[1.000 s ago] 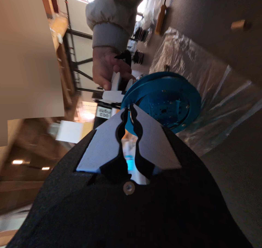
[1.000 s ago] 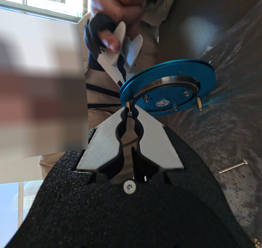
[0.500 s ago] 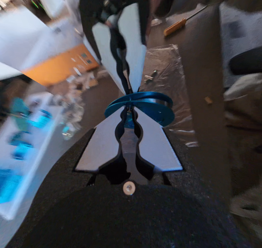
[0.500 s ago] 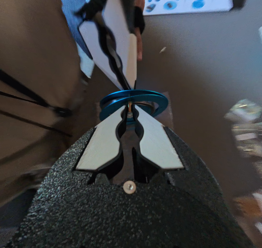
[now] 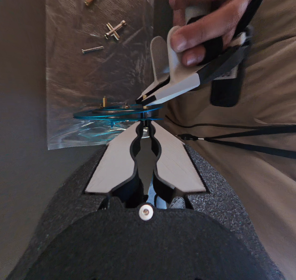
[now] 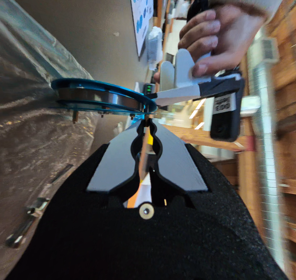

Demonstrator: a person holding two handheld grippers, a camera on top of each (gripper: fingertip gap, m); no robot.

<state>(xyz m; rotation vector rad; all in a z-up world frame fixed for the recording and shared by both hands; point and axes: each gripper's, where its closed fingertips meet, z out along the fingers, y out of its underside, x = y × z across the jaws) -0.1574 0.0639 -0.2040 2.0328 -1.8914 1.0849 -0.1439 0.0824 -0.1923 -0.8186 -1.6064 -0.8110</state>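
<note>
A blue disc assembly [image 5: 104, 114], two blue plates with a metal ring [image 6: 89, 94] between them, is seen edge-on over a clear plastic bag [image 5: 96, 73]. Brass standoffs [image 5: 104, 101] stick out of one plate. My left gripper [image 5: 145, 123] is shut on a small dark post at the assembly's near edge. The right gripper [image 5: 145, 100], held by a hand [image 5: 200, 37], comes in from the upper right, shut on a brass standoff on the opposite face. In the right wrist view my right gripper [image 6: 146, 121] pinches that standoff under the disc [image 6: 96, 84]. The left gripper [image 6: 154, 101] meets the rim from the right.
Loose screws [image 5: 92, 49] and a cross-shaped metal tool [image 5: 115, 29] lie on the bag on the dark table [image 5: 20, 112]. The person's beige clothing [image 5: 240, 176] with black straps [image 5: 240, 131] fills the right. A white sheet with blue shapes [image 6: 141, 16] and wooden shelving [image 6: 280, 96] lie beyond.
Both grippers have stayed shut on the blue disc assembly and turned it together. It showed its flat face a second ago and is now seen edge-on, close above the bag.
</note>
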